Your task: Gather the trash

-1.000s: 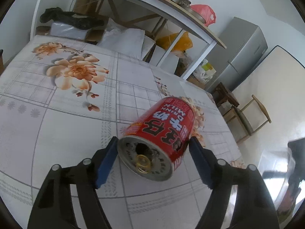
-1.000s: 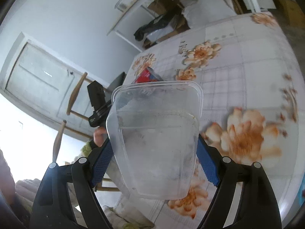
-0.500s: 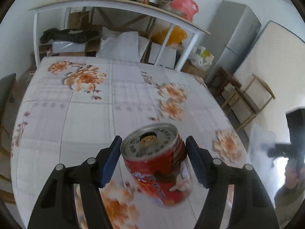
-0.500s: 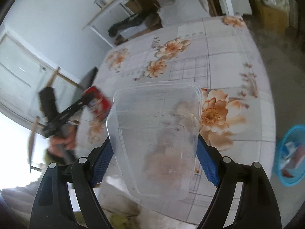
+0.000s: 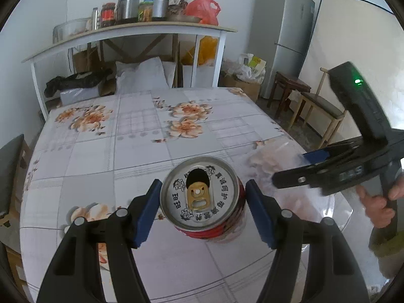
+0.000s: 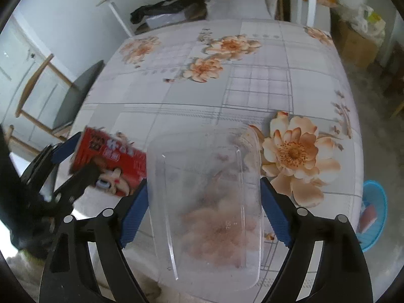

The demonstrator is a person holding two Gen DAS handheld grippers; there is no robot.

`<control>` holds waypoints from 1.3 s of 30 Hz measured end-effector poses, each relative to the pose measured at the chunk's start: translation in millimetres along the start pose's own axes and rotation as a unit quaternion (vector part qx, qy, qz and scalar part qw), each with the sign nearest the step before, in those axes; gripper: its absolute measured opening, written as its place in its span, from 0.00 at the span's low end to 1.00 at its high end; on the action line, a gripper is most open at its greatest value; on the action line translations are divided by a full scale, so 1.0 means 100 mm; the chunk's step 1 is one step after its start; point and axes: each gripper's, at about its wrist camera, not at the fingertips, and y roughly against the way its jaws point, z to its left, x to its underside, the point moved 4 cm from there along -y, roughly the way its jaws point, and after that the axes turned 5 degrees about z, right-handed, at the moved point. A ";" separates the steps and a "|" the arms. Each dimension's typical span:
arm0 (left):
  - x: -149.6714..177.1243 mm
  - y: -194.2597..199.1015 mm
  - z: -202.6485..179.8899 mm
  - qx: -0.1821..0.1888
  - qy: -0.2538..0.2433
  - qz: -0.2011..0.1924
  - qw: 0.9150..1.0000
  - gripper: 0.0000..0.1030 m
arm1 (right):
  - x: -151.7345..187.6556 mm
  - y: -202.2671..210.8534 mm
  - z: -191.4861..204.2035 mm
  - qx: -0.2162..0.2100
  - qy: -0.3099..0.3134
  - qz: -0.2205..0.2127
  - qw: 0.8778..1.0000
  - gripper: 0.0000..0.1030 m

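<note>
At the left we see our left gripper (image 5: pixel 203 209) with a red can (image 5: pixel 202 197) between its jaws; the blue pads sit against the can's sides, and it hangs over the flowered table (image 5: pixel 141 151), its opened top turned to the camera. To the right, our right gripper (image 6: pixel 203 210) has its jaws set wide around a clear plastic tub (image 6: pixel 209 209), which also hangs above the table; these jaws are opening, the pads close beside the tub's walls. Farthest right, on the floor past the table's edge, stands a blue basket (image 6: pixel 377 217) with scraps inside.
</note>
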 end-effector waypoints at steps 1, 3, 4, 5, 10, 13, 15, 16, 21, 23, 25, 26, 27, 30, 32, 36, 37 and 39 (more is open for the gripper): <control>0.00 -0.01 -0.01 -0.001 0.004 -0.003 1.000 0.64 | 0.00 -0.01 0.00 0.004 0.000 -0.001 1.000 0.79; -0.01 -0.03 0.01 0.006 0.019 -0.006 1.000 0.64 | 0.03 -0.03 -0.01 0.007 -0.002 -0.002 1.000 0.80; -0.01 -0.05 0.01 0.014 0.030 -0.004 0.999 0.64 | 0.04 -0.04 -0.03 0.006 -0.005 -0.001 1.000 0.80; 0.00 -0.09 0.03 0.025 0.046 0.000 0.999 0.64 | 0.06 -0.05 -0.06 0.005 -0.009 -0.001 1.000 0.81; 0.02 -0.19 0.06 0.039 0.077 0.004 0.996 0.64 | 0.17 0.00 -0.13 0.014 -0.009 -0.006 1.000 0.86; 0.03 -0.22 0.05 0.045 0.075 0.005 0.996 0.66 | 0.27 0.02 -0.14 0.010 0.001 0.001 1.000 0.86; 0.03 -0.25 0.04 0.049 0.075 0.005 0.996 0.66 | 0.33 0.02 -0.12 0.007 0.008 0.006 1.000 0.86; 0.03 -0.27 0.04 0.049 0.074 0.005 0.996 0.66 | 0.36 0.01 -0.11 0.006 0.013 0.009 1.000 0.86; 0.03 -0.28 0.01 0.043 0.073 0.004 0.996 0.66 | 0.44 -0.05 -0.10 0.036 0.025 0.016 0.999 0.81; 0.03 -0.28 -0.02 0.037 0.070 0.007 0.997 0.66 | 0.45 -0.04 -0.14 0.044 0.017 0.012 0.999 0.80; 0.03 -0.28 -0.04 0.031 0.068 0.009 0.997 0.66 | 0.44 -0.01 -0.21 0.057 0.005 0.008 0.998 0.80; 0.03 -0.26 -0.04 0.029 0.068 0.010 0.997 0.66 | 0.44 0.00 -0.23 0.060 0.001 0.007 0.998 0.80; 0.03 -0.26 -0.06 0.025 0.066 0.010 0.997 0.66 | 0.43 0.00 -0.25 0.062 -0.001 0.007 0.998 0.81; 0.03 -0.25 -0.09 0.015 0.062 0.013 0.998 0.66 | 0.42 0.00 -0.27 0.062 -0.003 0.006 0.998 0.82; 0.03 -0.23 -0.10 0.010 0.060 0.016 0.998 0.66 | 0.40 -0.01 -0.27 0.064 -0.005 0.004 0.998 0.83; 0.02 -0.23 -0.12 0.001 0.059 0.022 0.998 0.66 | 0.37 -0.05 -0.28 0.063 -0.010 0.002 0.998 0.83; 0.02 -0.23 -0.12 0.000 0.059 0.024 0.998 0.66 | 0.36 -0.06 -0.28 0.061 -0.012 0.001 0.998 0.83; 0.02 -0.23 -0.14 -0.003 0.057 0.025 0.998 0.66 | 0.35 -0.06 -0.29 0.058 -0.015 -0.002 0.998 0.83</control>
